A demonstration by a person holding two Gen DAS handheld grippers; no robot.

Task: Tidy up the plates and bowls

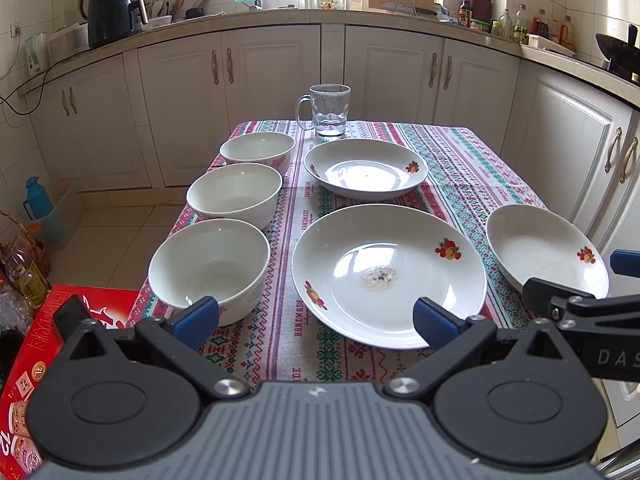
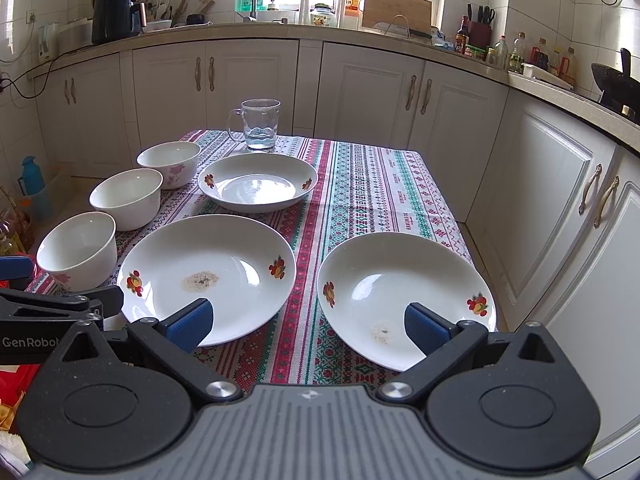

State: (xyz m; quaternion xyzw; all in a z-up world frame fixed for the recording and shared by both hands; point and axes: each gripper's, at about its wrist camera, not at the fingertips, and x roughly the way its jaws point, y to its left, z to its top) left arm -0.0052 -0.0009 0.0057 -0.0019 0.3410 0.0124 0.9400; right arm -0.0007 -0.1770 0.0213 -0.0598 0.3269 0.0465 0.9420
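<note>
Three white bowls stand in a row on the table's left side: near [image 1: 208, 266] [image 2: 78, 248], middle [image 1: 234, 194] [image 2: 126, 196], far [image 1: 258, 151] [image 2: 169, 163]. Three white plates with fruit motifs lie beside them: a far plate [image 1: 366, 168] [image 2: 258, 182], a near middle plate [image 1: 388, 272] [image 2: 208, 272] with a stain, and a near right plate [image 1: 546, 250] [image 2: 404, 296]. My left gripper [image 1: 316, 322] is open and empty at the near edge, between the near bowl and the middle plate. My right gripper [image 2: 308, 324] is open and empty, between the two near plates.
A glass mug [image 1: 328, 110] [image 2: 260, 124] with a little water stands at the table's far edge. The patterned tablecloth [image 1: 460, 168] [image 2: 372, 200] covers the table. A red box [image 1: 36, 352] sits low at left. White kitchen cabinets [image 2: 540, 184] run behind and along the right.
</note>
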